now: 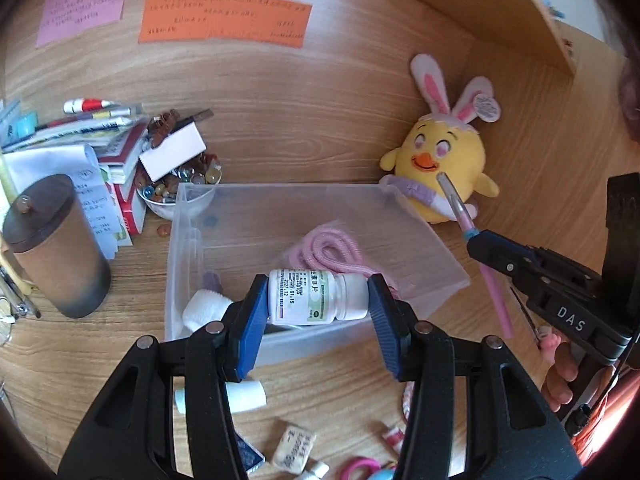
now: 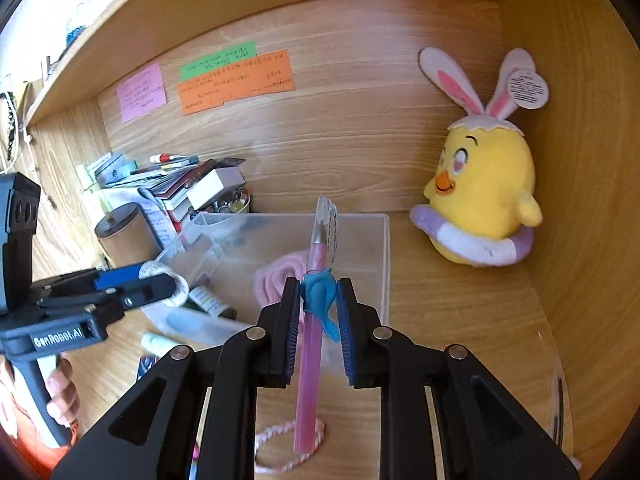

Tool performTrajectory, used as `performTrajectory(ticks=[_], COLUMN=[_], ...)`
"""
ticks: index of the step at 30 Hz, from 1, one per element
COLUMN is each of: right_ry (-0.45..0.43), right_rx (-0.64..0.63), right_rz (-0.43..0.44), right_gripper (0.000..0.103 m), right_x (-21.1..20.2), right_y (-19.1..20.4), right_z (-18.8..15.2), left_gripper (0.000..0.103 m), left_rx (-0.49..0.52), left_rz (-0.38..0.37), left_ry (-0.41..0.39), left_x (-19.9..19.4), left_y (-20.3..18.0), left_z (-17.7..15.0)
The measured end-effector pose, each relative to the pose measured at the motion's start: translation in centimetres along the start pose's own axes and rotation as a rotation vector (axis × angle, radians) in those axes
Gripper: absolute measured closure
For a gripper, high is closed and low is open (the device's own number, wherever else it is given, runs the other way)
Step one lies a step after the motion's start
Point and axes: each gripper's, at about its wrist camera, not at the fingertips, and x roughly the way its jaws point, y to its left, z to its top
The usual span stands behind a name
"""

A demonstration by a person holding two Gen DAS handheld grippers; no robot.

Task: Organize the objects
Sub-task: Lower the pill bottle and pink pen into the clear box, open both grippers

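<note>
1. At the far left of the wooden desk [image 1: 320,128], a brown cylindrical canister with a dark lid [image 1: 56,248] is seen standing upright, with a heap of papers, booklets and tubes [image 1: 92,140] behind it.
2. Just right of that heap, a small white bowl of glass beads [image 1: 180,188] is set against the back left corner of the clear plastic storage bin [image 1: 192,216].
3. Inside the bin, a coiled pink cord [image 1: 332,248] is laid on the floor, and a small white roll [image 1: 206,310] is lodged in the near left corner.
4. Over the near edge of the bin, a white pill bottle with a green-and-white label [image 1: 316,298] is held on its side, clamped end to end between the blue pads of the left gripper [image 1: 318,300].
5. Further right, a pink pen with a blue dolphin charm [image 2: 316,296] is pinched at the charm by the right gripper [image 2: 318,300], whose jaws are drawn in on it; the pen is tilted, its clear-capped tip above the bin's near right part.
6. At the far right, a yellow plush chick with rabbit ears [image 2: 486,196] is propped in the corner of the alcove, beside the bin and apart from it.
7. On the back panel, pink, green and orange paper notes [image 1: 224,20] are stuck.
</note>
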Motion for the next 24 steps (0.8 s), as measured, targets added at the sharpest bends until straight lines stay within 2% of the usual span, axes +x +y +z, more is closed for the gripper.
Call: performTrajectory(ticks=[6, 16, 19, 24], right_ry=[0.08, 0.196, 0.218, 0.205], right_rx=[-0.012, -0.034, -0.017, -0.02], right_rz=[0.016, 0.029, 0.049, 0.045], right_gripper=[0.086, 0.085, 0.085, 0.085], right_x=[4.0, 8.5, 8.8, 7.7], right_y=[-0.3, -0.3, -0.5, -0.5], right_z=[1.2, 0.9, 0.8, 0.7], left_gripper=[0.054, 0.054, 0.054, 0.053], left_rx=[-0.018, 0.022, 0.029, 0.038], left_rz=[0.003, -0.003, -0.028, -0.027], left_ry=[0.045, 0.094, 0.104, 0.09], left_x=[2.5, 4.5, 4.3, 3.5], left_y=[0.3, -0.5, -0.7, -1.0], left_z=[0.6, 0.4, 0.4, 0.4])
